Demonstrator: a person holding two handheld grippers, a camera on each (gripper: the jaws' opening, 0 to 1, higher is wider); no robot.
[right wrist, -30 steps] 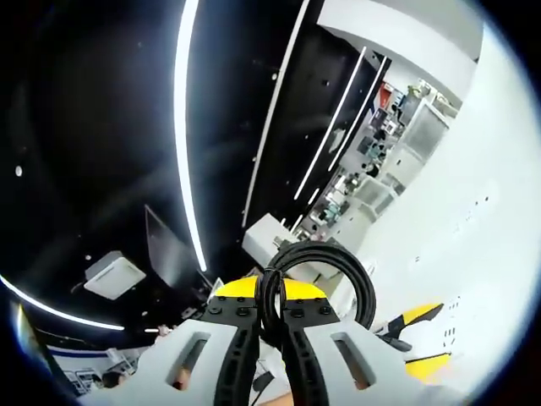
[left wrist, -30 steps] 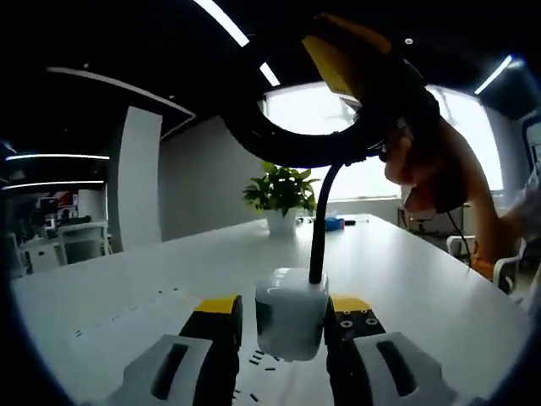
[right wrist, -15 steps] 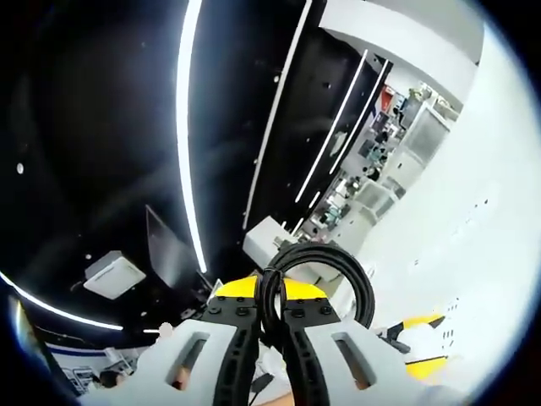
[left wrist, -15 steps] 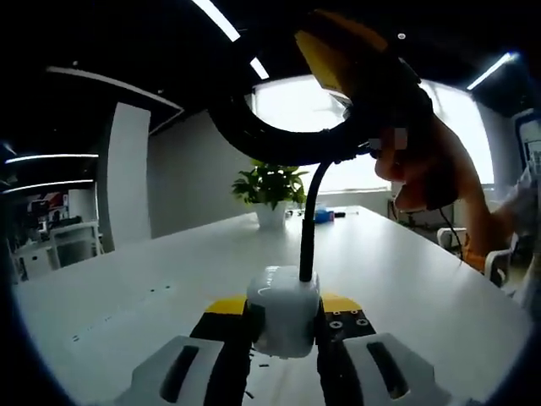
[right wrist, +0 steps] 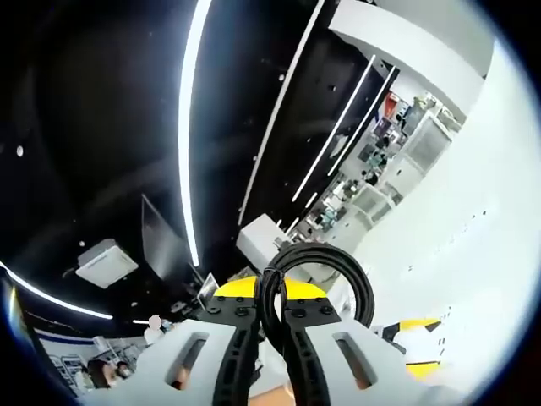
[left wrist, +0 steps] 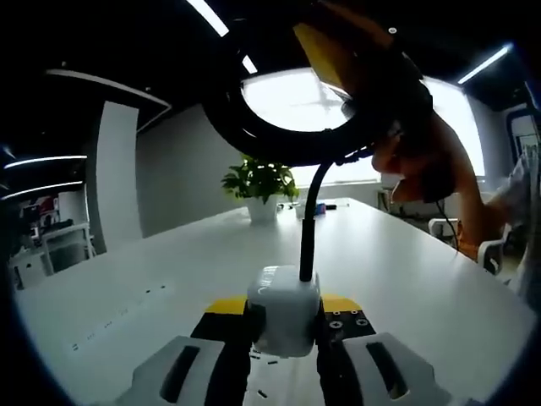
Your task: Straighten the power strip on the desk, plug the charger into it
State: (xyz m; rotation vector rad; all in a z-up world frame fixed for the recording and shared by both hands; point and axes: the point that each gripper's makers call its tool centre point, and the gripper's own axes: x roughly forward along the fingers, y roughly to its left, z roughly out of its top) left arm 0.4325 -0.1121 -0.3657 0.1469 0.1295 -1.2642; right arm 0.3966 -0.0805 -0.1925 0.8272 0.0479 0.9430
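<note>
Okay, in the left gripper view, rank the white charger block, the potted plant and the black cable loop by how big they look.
1. black cable loop, widest in frame
2. white charger block
3. potted plant

The plant sits far down the desk, so nearness makes its true size unsure.

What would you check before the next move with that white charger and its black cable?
1. Left gripper shut on the charger: ok, both jaws press its sides.
2. Right gripper shut on the cable: ok, coil pinched between its jaws.
3. Cable free of snags: ok, it rises from the charger in an open loop.
4. Power strip located: cannot tell.
5. Charger prongs facing a socket: cannot tell, prongs hidden.
6. Desk ahead free of obstacles: ok, the plant stands far off.
</note>
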